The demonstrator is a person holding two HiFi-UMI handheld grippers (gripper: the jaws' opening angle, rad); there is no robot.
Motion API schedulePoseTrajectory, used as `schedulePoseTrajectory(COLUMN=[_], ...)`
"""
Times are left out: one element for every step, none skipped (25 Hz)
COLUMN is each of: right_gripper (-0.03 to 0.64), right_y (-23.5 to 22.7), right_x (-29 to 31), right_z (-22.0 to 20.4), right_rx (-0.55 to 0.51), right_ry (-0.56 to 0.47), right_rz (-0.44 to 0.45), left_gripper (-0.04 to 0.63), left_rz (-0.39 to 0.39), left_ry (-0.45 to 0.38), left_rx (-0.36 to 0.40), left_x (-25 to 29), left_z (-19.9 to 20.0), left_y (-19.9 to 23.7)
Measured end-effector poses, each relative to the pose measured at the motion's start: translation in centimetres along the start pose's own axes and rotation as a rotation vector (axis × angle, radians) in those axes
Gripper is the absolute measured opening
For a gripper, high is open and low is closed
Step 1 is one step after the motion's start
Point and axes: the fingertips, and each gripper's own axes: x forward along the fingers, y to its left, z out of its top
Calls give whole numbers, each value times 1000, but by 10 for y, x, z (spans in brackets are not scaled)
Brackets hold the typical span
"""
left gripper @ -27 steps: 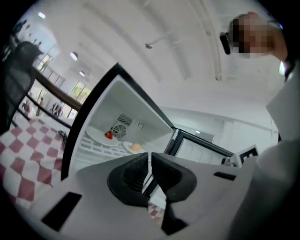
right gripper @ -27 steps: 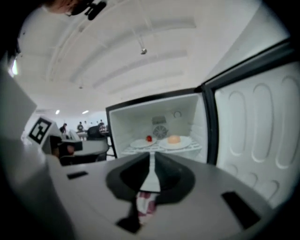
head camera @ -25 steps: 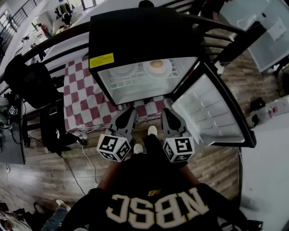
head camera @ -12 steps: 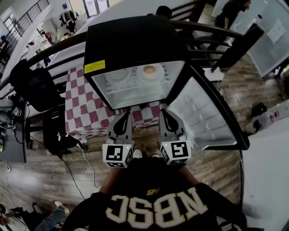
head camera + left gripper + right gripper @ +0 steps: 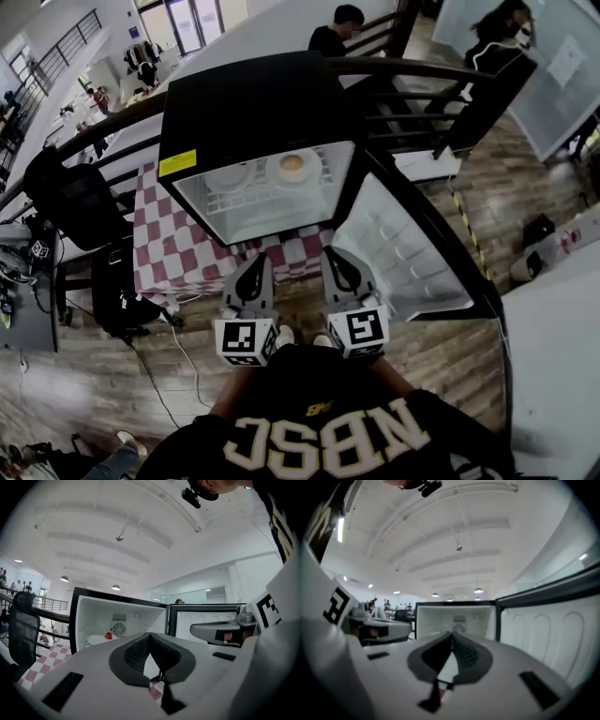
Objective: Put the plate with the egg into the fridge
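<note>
Head view: the plate with the egg (image 5: 292, 167) is seen on the shelf of the open fridge (image 5: 253, 103), right of a second plate (image 5: 228, 176). That makes two plates and one egg, straight ahead of both grippers. The open door (image 5: 403, 248) lies nearer the right gripper (image 5: 335, 260) than the left gripper (image 5: 254, 269).

Left gripper view: the jaws are seen closed, with nothing held.

Right gripper view: the jaws are likewise pressed together and empty; closing the door is judged to be next.

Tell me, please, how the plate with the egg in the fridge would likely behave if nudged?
The plate looks white and rigid, so it would probably slide, not bend, on the wire shelf. The egg seems to lie loose on it and might shift.
</note>
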Motion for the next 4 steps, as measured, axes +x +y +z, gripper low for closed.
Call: schedulePoseTrajectory(right_gripper=[22,23,23,22], right_y=[-2,-3,-5,-6], right_x=[-3,-5,-8,-11], right_z=[1,1,1,0], right_rx=[-4,-8,-14,-21], right_ry=[3,7,14,22], right_rz=[2,5,8,12], left_gripper=[21,21,21,21], left_rz=[-4,-7,-11,-16], left_ry=[6,14,23,32], left_rx=[-3,-7,-12,-17], left_x=[1,1,1,2], left_z=[-2,-4,-6,-9], left_y=[-5,-9,-14,-19])
